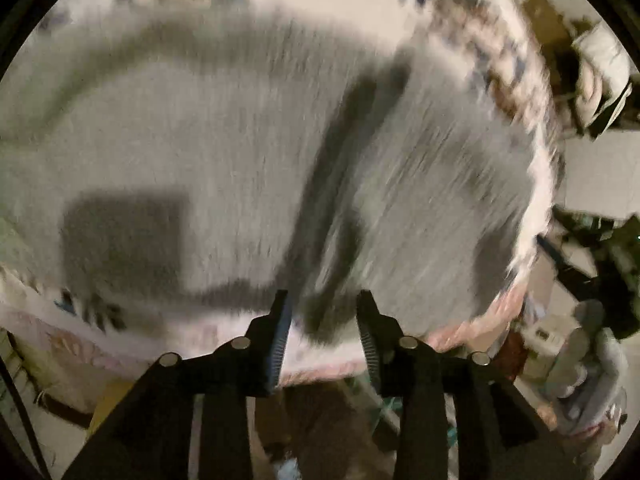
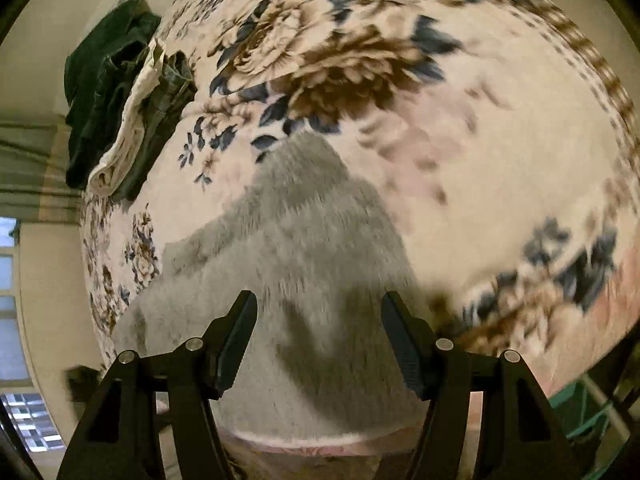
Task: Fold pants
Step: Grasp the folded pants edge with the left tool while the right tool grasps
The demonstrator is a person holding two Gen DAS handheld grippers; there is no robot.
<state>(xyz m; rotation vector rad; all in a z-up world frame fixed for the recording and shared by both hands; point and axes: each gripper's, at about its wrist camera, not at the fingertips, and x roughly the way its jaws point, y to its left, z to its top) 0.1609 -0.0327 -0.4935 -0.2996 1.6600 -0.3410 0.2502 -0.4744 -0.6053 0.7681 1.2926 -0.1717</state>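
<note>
Left wrist view: I see the grey fleece pants (image 1: pixel 248 152) spread flat over the floral blanket (image 1: pixel 516 64), filling most of the frame. The left gripper (image 1: pixel 323 300) hangs above their near edge, jaws partly apart, nothing between the pads. Room clutter (image 1: pixel 580 344) lies past the blanket's right edge.

Right wrist view: the right gripper (image 2: pixel 319 300) hangs over the pants (image 2: pixel 304 232), jaws wide, empty. A dark green garment pile (image 2: pixel 108 80) sits at the blanket's (image 2: pixel 500 152) far left corner, well clear of the pants.
</note>
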